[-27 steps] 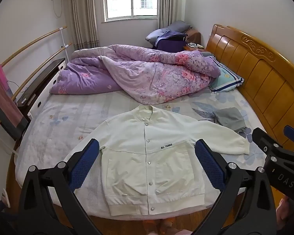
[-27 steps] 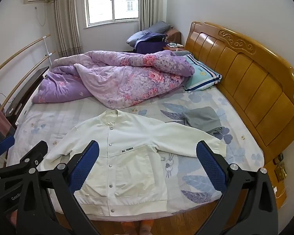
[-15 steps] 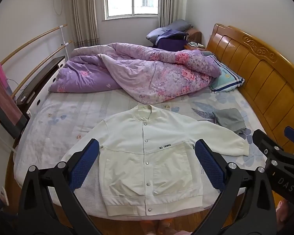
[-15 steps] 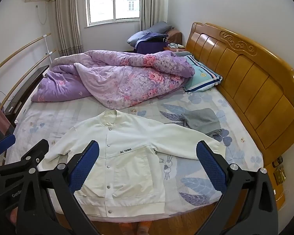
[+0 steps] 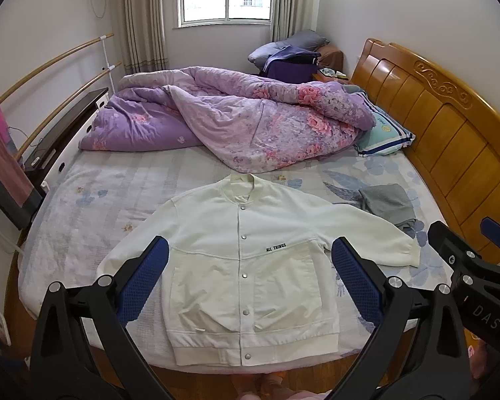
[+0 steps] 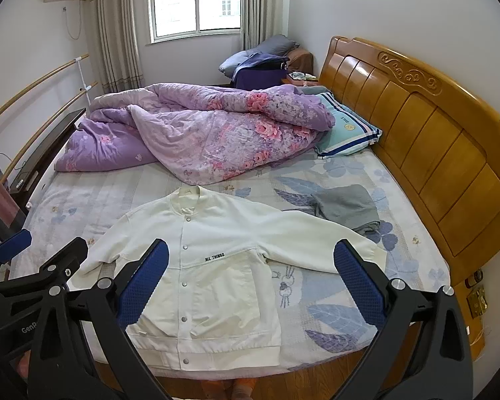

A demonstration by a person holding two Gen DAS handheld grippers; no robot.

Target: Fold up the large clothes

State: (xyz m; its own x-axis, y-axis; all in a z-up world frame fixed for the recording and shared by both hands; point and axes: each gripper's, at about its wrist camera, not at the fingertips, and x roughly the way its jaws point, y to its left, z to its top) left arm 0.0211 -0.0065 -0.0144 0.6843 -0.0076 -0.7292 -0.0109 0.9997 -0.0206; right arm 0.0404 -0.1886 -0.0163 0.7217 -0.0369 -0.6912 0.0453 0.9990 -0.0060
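A white snap-button jacket [image 5: 250,260] lies flat, front up, on the near part of the bed, sleeves spread out to both sides, hem at the bed's near edge. It also shows in the right wrist view [image 6: 216,266]. My left gripper [image 5: 250,280] is open and empty, held above the jacket's lower half. My right gripper [image 6: 251,280] is open and empty, above the jacket's right side. Each gripper shows at the edge of the other's view.
A crumpled purple floral quilt [image 5: 236,123] fills the far half of the bed. A folded grey garment [image 5: 386,203] lies by the jacket's right sleeve. A striped pillow [image 5: 383,133] rests against the wooden headboard [image 5: 450,126] on the right. A clothes rail [image 5: 50,66] stands left.
Both grippers have drifted slightly, so the jacket sits a little differently in each view. The jacket has not moved and both grippers stay open.
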